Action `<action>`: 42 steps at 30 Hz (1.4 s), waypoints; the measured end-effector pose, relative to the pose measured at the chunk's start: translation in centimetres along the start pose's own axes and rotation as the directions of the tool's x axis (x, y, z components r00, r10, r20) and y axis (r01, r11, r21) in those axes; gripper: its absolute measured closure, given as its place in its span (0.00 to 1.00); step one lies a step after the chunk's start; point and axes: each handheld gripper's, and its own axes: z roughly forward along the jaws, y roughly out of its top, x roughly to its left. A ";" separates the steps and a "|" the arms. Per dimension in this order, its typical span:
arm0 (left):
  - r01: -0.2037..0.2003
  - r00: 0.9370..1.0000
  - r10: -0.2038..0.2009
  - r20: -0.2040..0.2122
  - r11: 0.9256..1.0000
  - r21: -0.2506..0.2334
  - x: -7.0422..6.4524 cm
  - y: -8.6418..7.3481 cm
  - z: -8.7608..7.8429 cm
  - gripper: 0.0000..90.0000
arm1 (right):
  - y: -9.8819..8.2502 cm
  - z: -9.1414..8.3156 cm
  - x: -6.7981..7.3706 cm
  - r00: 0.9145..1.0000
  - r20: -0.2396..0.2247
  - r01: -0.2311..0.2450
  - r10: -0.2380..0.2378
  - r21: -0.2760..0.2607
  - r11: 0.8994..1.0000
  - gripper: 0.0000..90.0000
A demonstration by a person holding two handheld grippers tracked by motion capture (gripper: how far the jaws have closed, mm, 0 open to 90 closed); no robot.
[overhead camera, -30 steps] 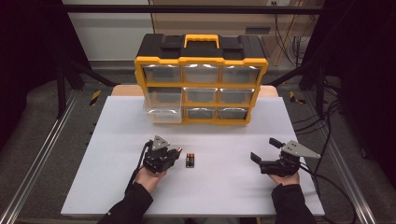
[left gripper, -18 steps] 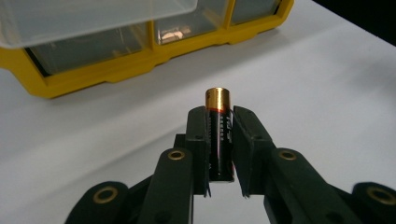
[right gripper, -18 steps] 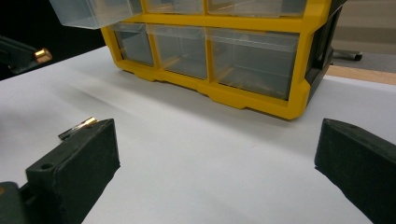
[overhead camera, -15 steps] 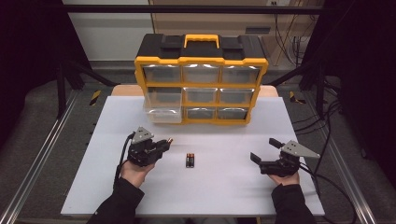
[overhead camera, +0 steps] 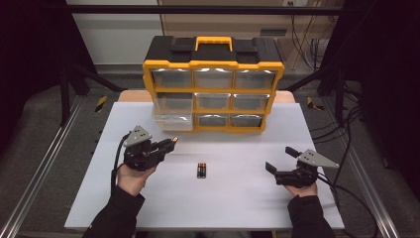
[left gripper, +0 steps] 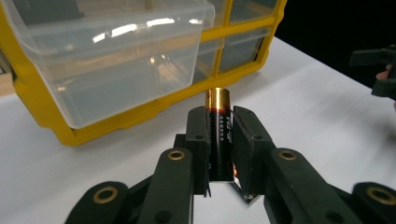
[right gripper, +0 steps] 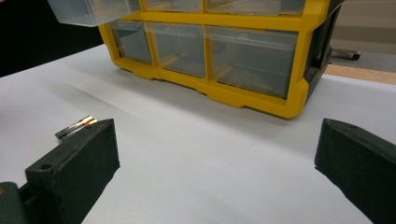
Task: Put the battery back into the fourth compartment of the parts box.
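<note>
My left gripper [overhead camera: 168,143] [left gripper: 220,131] is shut on a black and copper battery [left gripper: 218,122] [overhead camera: 173,140], whose copper end sticks out past the jaws. It hovers left of centre, pointing toward the clear drawer [overhead camera: 172,110] [left gripper: 112,56] pulled out of the yellow organizer [overhead camera: 214,82]. Two more batteries [overhead camera: 201,170] [right gripper: 76,126] lie side by side on the white table [overhead camera: 237,198]. My right gripper [overhead camera: 280,159] rests at the right with its jaws wide open and nothing between them.
The yellow and black organizer [right gripper: 219,51] with several clear drawers stands at the back of the table. Black frame rails run along both sides. Cables trail off the right edge [overhead camera: 351,148].
My left gripper has lifted off the table with one battery and moved left and back toward the open drawer. Two batteries stay on the table. The right gripper has not moved.
</note>
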 end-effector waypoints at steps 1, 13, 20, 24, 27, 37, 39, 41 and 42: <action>-0.004 1.000 0.004 0.001 1.000 -0.016 0.1 0.5 -0.4 0.84 | 0.0 0.0 0.0 1.000 0.001 0.006 -0.006 0.002 1.000 0.00; -0.020 1.000 0.018 -0.025 0.997 -0.070 1.4 4.6 -1.4 0.84 | 0.0 0.1 0.0 1.000 -0.002 0.004 -0.004 0.006 1.000 0.00; -0.002 0.999 0.000 -0.034 0.997 -0.076 2.4 6.3 -0.9 0.84 | 0.0 0.0 0.0 1.000 -0.001 0.002 -0.002 0.004 1.000 0.00; -0.004 0.999 0.001 -0.040 0.998 -0.064 2.9 7.1 -0.2 0.84 | 0.0 0.0 0.0 1.000 -0.001 0.006 -0.006 0.004 1.000 0.00; -0.012 0.998 0.009 -0.056 0.998 -0.054 3.3 7.8 0.6 0.84 | 0.0 0.1 0.0 1.000 -0.003 0.004 -0.004 0.006 1.000 0.00; -0.010 0.995 0.010 -0.100 1.000 -0.005 4.8 8.3 3.1 0.84 | 0.0 0.0 0.0 1.000 -0.001 0.008 -0.008 0.005 1.000 0.00; -0.013 0.993 0.014 -0.114 1.000 0.018 5.1 8.2 3.6 0.84 | 0.0 0.0 0.0 1.000 -0.002 0.005 -0.005 0.006 1.000 0.00; -0.007 0.993 0.010 -0.117 1.000 0.024 5.3 8.0 3.9 0.84 | 0.0 0.0 0.0 1.000 -0.002 0.005 -0.005 0.006 1.000 0.00; -0.004 0.992 0.008 -0.122 0.999 0.035 5.6 7.8 4.2 0.84 | 0.0 0.1 0.0 1.000 -0.003 0.007 -0.007 0.006 1.000 0.00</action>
